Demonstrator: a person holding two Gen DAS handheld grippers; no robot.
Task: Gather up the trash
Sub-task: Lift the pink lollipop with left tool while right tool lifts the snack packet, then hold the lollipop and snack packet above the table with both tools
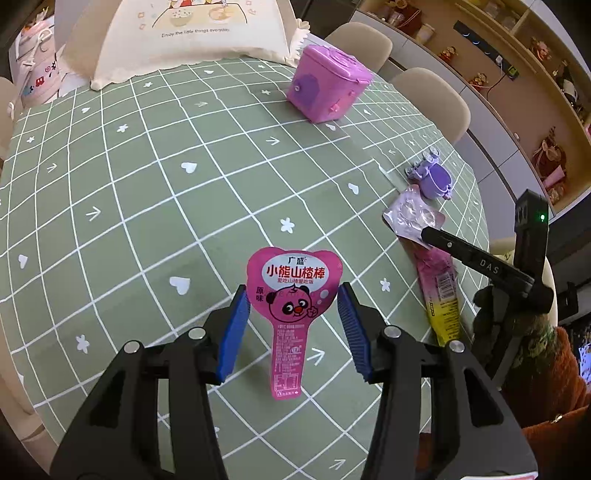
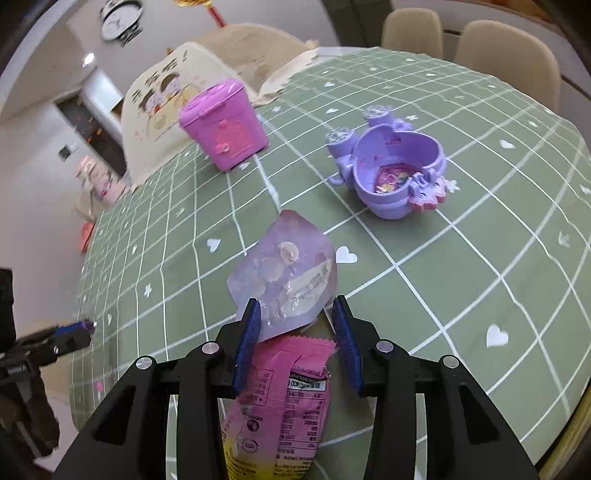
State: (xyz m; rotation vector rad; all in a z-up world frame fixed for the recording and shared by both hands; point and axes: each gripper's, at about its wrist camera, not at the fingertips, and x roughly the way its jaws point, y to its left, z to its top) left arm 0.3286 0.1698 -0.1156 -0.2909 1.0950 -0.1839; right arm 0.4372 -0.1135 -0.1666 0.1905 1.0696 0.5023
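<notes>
A pink heart-shaped lollipop wrapper point(image 1: 291, 295) with a panda face lies flat on the green checked tablecloth point(image 1: 147, 206). My left gripper point(image 1: 293, 314) is open, its blue pads on either side of the wrapper. A pale purple blister wrapper point(image 2: 286, 273) lies partly over a pink and yellow snack wrapper point(image 2: 284, 406). My right gripper point(image 2: 297, 328) is open, its jaws on either side of both. These two wrappers also show in the left wrist view point(image 1: 412, 216) point(image 1: 441, 295). A pink toy bin point(image 1: 327, 83) point(image 2: 223, 123) with its lid shut stands further back.
A purple toy pot point(image 2: 391, 170) point(image 1: 434, 177) lies on its side near the wrappers. A cream cushion point(image 1: 192, 33) point(image 2: 166, 103) leans at the table's far edge. Beige chairs point(image 1: 432, 99) point(image 2: 506, 48) ring the table. The right gripper's body point(image 1: 487, 266) shows in the left wrist view.
</notes>
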